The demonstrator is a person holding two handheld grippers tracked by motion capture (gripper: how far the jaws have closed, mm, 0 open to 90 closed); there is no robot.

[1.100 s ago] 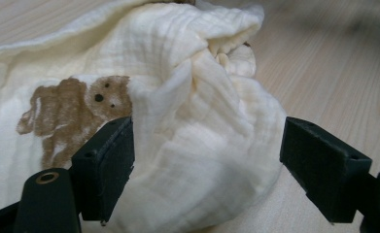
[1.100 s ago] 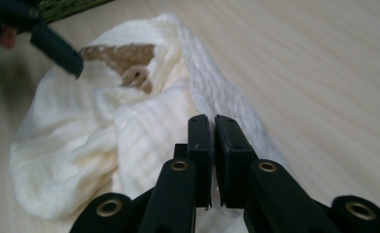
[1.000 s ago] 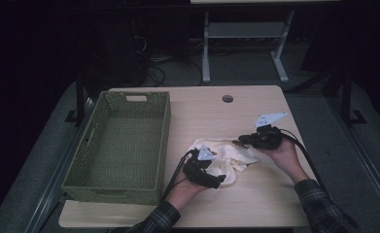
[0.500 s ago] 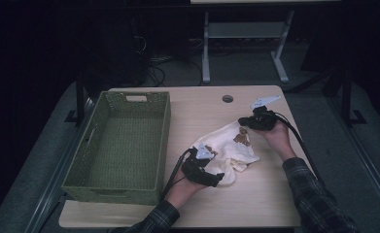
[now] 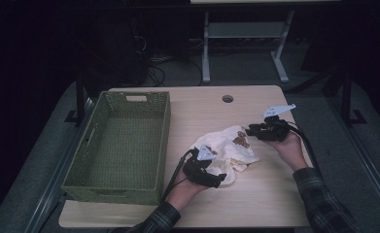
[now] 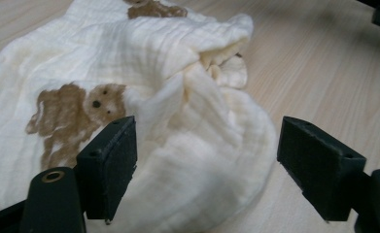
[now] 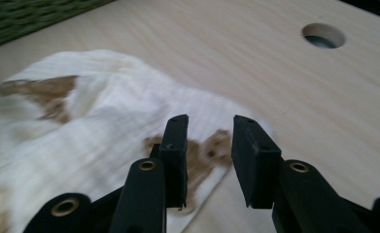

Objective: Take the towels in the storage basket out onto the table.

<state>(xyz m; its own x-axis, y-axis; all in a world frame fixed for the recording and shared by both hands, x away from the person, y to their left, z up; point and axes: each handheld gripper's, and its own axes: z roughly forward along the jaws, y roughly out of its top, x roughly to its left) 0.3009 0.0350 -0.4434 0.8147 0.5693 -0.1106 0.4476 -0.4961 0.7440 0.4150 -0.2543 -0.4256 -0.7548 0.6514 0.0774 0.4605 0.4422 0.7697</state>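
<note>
Two hand-held grippers flank the cloth (image 5: 225, 154) on the desk (image 5: 255, 204): the left hand-held gripper (image 6: 204, 160) gapes wide around its near bunched fold, nearer; the right hand-held gripper (image 7: 208, 160), jaws just parting and released, hovers at its far corner.

One camera hangs high on the person's side, looking forward and down over the whole worktop (image 5: 197, 104). Two more ride the tongs, low and very close, skimming the wood. All three share the cream cloth (image 5: 229, 148).
</note>
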